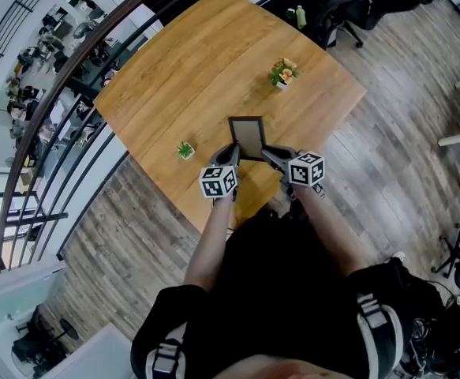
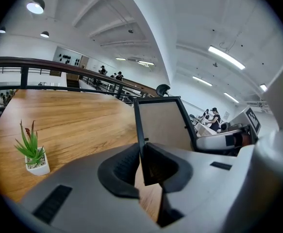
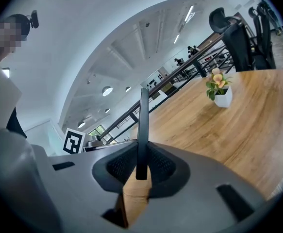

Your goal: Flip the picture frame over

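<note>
The picture frame (image 1: 246, 136) is over the table (image 1: 174, 69) close to its near edge, about the middle of that edge, with a dark border and a pale brown panel. Whether its lower edge touches the wood, I cannot tell.

The left gripper (image 1: 232, 153) has its jaws pressed on the near left corner of the frame. The right gripper (image 1: 270, 155) has its jaws pressed on the near right corner.

The head view shows the frame from above, with both forearms reaching forward from the person's body and coming together toward it. Each gripper carries a marker cube (image 1: 218, 181) with black and white squares.

The left gripper view shows what the head view does not: the picture frame (image 2: 163, 125) rises steeply from the left gripper (image 2: 143, 171) and turns its brown panel to this camera. In the right gripper view the picture frame (image 3: 143, 125) is only a thin dark line, seen by its edge, clamped in the right gripper (image 3: 141, 171).

A small green plant (image 1: 185, 150) stands near the left edge of the table. A flowering plant (image 1: 283, 73) in a white pot stands toward the far right edge.
</note>
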A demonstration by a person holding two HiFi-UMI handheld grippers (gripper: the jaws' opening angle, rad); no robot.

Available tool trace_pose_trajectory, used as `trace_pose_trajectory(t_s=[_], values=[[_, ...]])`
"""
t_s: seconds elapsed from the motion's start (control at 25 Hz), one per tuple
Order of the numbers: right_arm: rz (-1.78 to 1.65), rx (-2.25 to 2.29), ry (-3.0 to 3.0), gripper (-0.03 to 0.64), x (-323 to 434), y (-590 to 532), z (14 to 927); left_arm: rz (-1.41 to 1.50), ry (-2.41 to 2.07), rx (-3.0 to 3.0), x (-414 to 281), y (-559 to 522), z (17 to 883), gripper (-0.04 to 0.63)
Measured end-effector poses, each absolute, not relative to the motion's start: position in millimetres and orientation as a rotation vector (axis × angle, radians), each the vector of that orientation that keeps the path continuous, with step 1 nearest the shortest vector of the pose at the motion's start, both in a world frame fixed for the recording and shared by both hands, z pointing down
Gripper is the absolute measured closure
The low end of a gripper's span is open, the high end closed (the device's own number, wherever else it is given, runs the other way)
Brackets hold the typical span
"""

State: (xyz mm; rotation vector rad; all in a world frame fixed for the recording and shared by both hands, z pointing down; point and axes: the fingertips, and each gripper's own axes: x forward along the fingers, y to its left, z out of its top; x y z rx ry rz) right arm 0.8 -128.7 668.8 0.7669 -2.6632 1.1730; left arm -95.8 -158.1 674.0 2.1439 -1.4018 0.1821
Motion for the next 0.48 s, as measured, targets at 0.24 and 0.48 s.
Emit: trace_pose_trajectory(t_s=[0.24, 0.48], values=[[1.132, 0.781, -2.668, 0.549, 0, -124, 664, 0.203, -1.412, 2.149, -95, -154, 671, 0.537], [1.105, 0.808, -2.667, 0.549, 3, -129, 665, 0.244, -1.433, 2.121, -99, -146, 674, 0.537]])
